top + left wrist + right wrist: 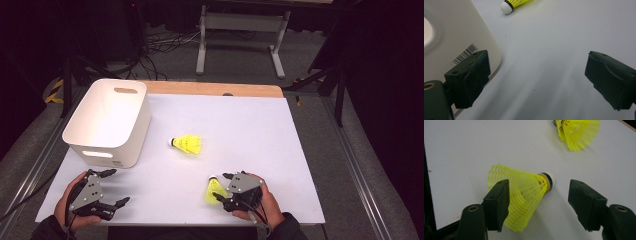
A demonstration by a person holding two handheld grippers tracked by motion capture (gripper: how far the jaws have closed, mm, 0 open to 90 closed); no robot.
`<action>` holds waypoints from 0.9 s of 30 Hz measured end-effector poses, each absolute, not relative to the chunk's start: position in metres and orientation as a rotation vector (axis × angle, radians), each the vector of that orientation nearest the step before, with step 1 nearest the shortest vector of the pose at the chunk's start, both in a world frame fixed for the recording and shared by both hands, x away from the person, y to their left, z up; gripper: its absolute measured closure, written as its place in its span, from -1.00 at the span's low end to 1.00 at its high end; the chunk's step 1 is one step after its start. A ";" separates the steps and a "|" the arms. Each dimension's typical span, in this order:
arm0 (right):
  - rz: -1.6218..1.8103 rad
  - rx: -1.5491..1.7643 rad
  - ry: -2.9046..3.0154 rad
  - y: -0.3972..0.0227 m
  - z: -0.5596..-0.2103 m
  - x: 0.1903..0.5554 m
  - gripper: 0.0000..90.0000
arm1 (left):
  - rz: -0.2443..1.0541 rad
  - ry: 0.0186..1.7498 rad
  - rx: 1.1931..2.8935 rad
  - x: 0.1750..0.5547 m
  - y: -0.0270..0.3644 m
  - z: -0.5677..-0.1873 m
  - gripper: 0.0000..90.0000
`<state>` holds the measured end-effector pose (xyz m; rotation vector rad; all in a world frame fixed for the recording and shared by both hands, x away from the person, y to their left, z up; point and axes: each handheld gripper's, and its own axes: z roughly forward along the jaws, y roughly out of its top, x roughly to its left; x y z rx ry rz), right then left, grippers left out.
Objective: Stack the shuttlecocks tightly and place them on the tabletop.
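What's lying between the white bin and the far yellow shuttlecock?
Nothing: bare white tabletop separates the bin from that shuttlecock, as the high view shows.

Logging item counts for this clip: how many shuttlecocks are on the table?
2. One shuttlecock lies mid-table beside the bin; the other lies between the right gripper's open jaws.

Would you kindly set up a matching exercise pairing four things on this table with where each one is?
1. white bin
2. far shuttlecock
3. near shuttlecock
4. left gripper

a. between the right gripper's open jaws
b. far left of the table
c. open over bare table, in front of the bin
d. mid-table, lying alone

Pairs: 1-b, 2-d, 3-a, 4-c
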<state>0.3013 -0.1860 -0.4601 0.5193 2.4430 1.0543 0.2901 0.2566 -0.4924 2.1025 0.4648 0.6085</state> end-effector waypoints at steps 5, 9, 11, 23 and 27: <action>1.040 0.524 2.446 -0.186 -0.461 0.302 0.07 | 0.612 0.461 2.102 0.290 0.256 -0.492 -0.84; 1.041 0.523 2.434 -0.186 -0.460 0.302 0.28 | 0.609 0.462 2.101 0.290 0.256 -0.492 -0.84; 1.037 0.519 2.435 -0.186 -0.460 0.302 0.34 | 0.610 0.458 2.100 0.290 0.256 -0.492 -0.84; 1.017 0.457 2.428 -0.184 -0.459 0.299 0.89 | 0.607 0.461 2.108 0.290 0.256 -0.493 -0.84; 1.034 0.447 2.415 -0.185 -0.458 0.298 0.97 | 0.607 0.461 2.109 0.290 0.255 -0.493 -0.84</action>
